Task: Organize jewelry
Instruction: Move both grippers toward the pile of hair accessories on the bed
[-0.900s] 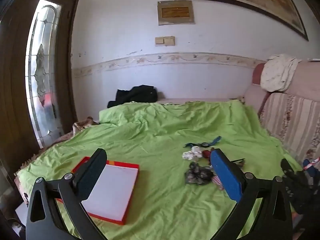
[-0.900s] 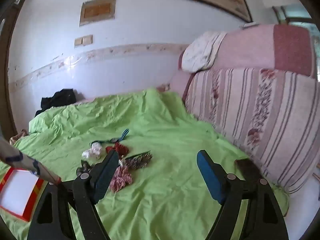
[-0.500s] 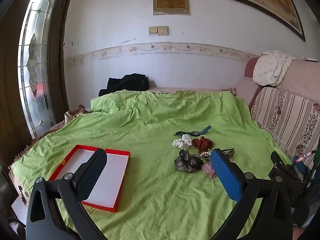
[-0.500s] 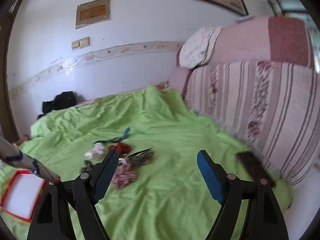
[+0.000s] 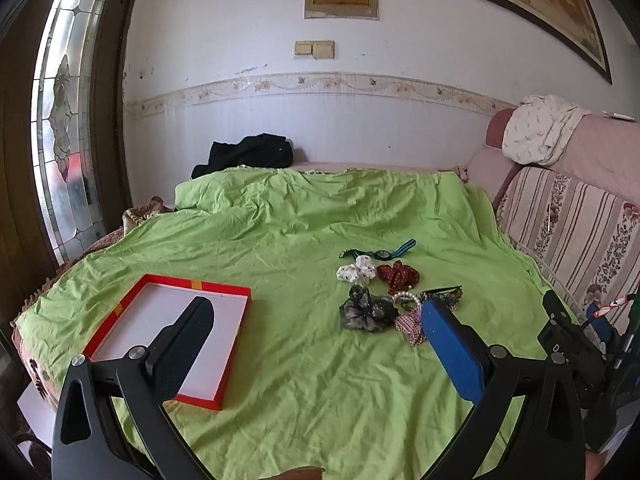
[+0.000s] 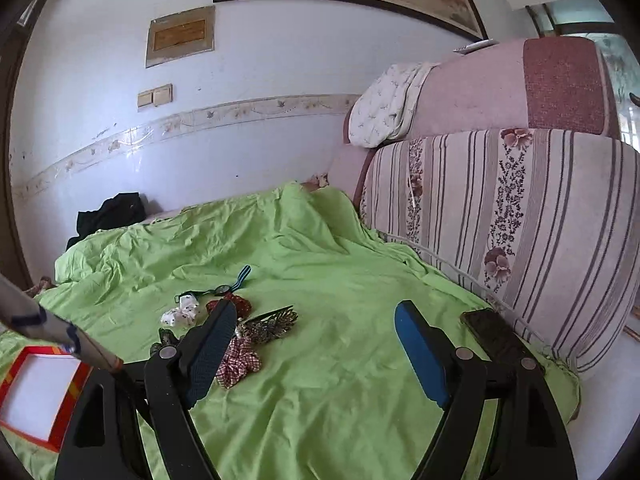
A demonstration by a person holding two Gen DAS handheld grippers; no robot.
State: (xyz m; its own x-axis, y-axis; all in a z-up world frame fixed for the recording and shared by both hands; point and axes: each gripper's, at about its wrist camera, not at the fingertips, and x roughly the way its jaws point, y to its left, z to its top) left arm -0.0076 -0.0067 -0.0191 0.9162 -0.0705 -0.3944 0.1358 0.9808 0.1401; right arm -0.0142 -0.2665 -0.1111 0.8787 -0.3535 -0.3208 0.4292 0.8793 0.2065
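Your left gripper [image 5: 316, 344] and right gripper [image 6: 314, 350] both gape empty above the green bedsheet [image 5: 300, 248], red-rimmed shallow box [image 5: 168, 332] left of the scrunchie pile [image 5: 372, 300].

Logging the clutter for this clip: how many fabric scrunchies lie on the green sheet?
4: white scrunchie and red scrunchie behind, grey scrunchie and checked scrunchie nearer; others may be hidden.
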